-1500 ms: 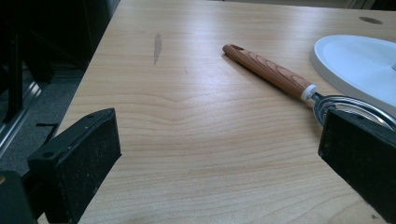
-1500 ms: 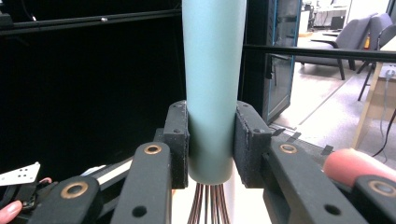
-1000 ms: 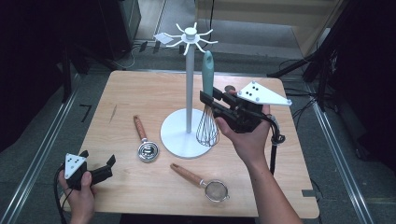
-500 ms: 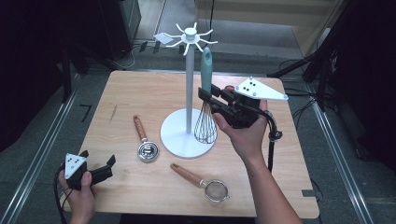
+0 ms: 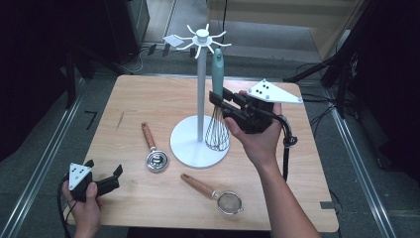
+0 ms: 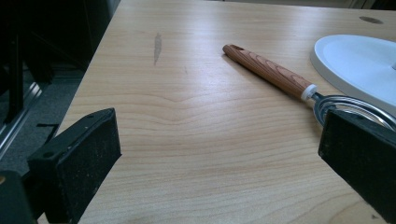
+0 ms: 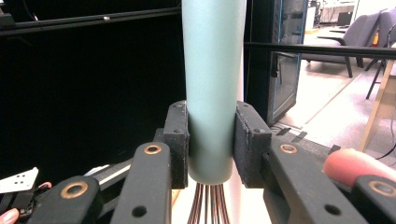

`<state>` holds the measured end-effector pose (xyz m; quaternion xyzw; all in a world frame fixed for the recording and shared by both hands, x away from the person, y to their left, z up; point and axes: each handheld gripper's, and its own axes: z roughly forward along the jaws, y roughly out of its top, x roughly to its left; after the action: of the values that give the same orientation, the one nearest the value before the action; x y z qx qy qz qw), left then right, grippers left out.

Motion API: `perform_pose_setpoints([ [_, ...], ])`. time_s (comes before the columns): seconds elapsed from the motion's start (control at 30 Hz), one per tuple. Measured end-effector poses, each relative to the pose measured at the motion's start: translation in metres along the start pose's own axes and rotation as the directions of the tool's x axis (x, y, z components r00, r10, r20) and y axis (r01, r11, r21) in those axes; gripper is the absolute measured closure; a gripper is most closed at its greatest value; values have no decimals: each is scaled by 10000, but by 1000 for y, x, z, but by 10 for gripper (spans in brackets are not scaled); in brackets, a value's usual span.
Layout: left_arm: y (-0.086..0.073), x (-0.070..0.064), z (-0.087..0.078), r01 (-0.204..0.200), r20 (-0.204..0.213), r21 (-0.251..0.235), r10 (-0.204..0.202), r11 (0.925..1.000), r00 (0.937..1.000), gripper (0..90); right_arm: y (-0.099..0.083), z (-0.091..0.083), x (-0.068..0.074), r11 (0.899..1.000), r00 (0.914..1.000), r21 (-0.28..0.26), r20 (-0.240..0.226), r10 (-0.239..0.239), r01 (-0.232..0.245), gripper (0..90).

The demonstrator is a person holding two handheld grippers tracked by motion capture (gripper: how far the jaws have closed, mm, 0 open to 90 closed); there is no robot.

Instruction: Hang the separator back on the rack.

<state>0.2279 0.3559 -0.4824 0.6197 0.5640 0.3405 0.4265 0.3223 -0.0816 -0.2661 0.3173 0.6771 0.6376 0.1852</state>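
A whisk with a teal handle (image 5: 218, 67) and wire head (image 5: 216, 131) hangs upright beside the pole of a white utensil stand (image 5: 199, 89). My right gripper (image 5: 218, 100) is shut on the lower end of that handle. In the right gripper view the teal handle (image 7: 212, 84) sits clamped between both pads (image 7: 176, 140), with the wires (image 7: 208, 207) below. The hooks (image 5: 202, 35) at the stand's top are just above the handle's tip. My left gripper (image 5: 108, 179) rests open near the table's front left corner, with nothing between its jaws.
A wooden-handled round utensil (image 5: 152, 148) lies left of the stand's round base (image 5: 190, 151); its wooden handle (image 6: 271, 72) lies ahead in the left gripper view. A small wooden-handled strainer (image 5: 214, 194) lies near the front edge. The table's edges (image 5: 327, 218) drop to the floor.
My right gripper has raised the whisk slightly and brought it a little closer to the pole. The left gripper has stayed put.
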Motion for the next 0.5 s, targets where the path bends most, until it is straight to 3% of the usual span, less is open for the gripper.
perform_pose_setpoints([
  [0.5, 0, 0, 0, 29, 38, -41, -29, 10000, 10000, 0, -2, 9, 0, 10000, 10000, 8, 97, 16, -16, 691],
])
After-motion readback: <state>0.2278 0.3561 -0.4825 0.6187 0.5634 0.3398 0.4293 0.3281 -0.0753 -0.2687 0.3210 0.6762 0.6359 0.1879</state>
